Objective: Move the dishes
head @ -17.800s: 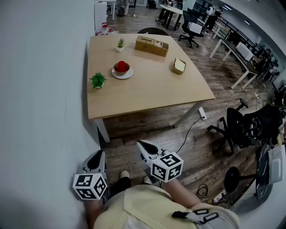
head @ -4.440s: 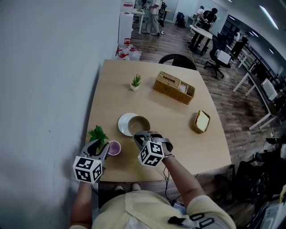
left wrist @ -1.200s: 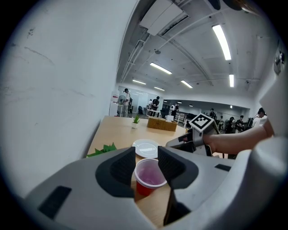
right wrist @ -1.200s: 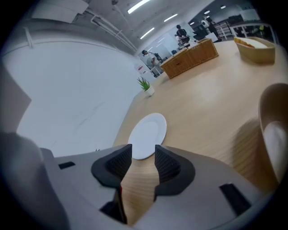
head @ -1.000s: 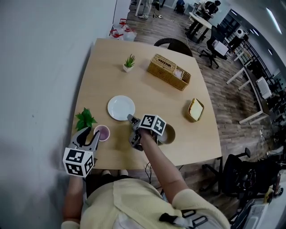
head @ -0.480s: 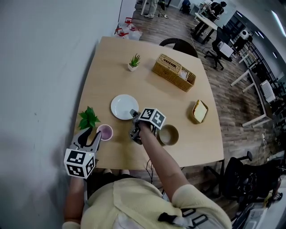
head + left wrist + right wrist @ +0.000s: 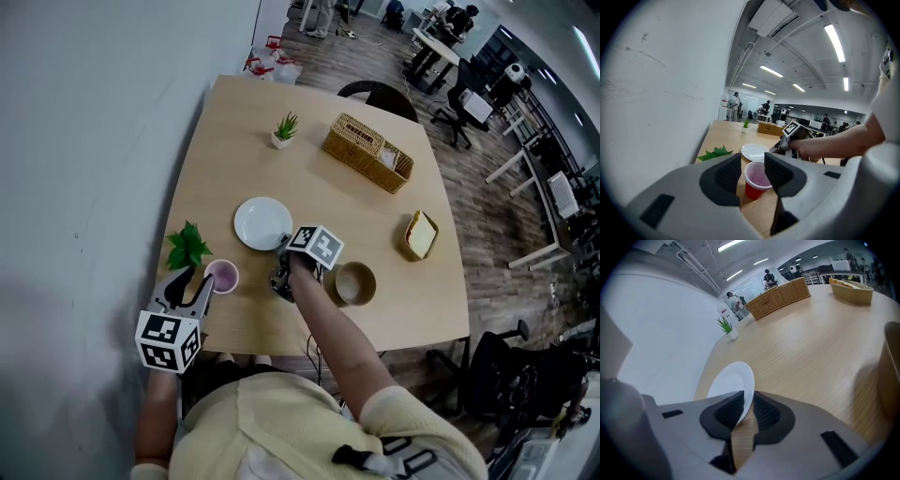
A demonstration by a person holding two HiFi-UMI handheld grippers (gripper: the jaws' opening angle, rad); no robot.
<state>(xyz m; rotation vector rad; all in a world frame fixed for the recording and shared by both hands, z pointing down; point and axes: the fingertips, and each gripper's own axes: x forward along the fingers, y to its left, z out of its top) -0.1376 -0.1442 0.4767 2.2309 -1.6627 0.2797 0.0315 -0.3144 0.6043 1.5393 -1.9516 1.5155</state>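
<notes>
Right fingers (image 7: 725,412), just closing, on white plate (image 7: 731,379)

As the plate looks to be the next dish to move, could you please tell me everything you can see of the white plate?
The white plate is round, shallow and plain, smooth like glazed ceramic, with a slightly raised rim and nothing on it. It lies flat on the wooden table, towards its near left part. The right gripper, whose jaws have just been closing, has its pads on the plate's near rim.
</notes>
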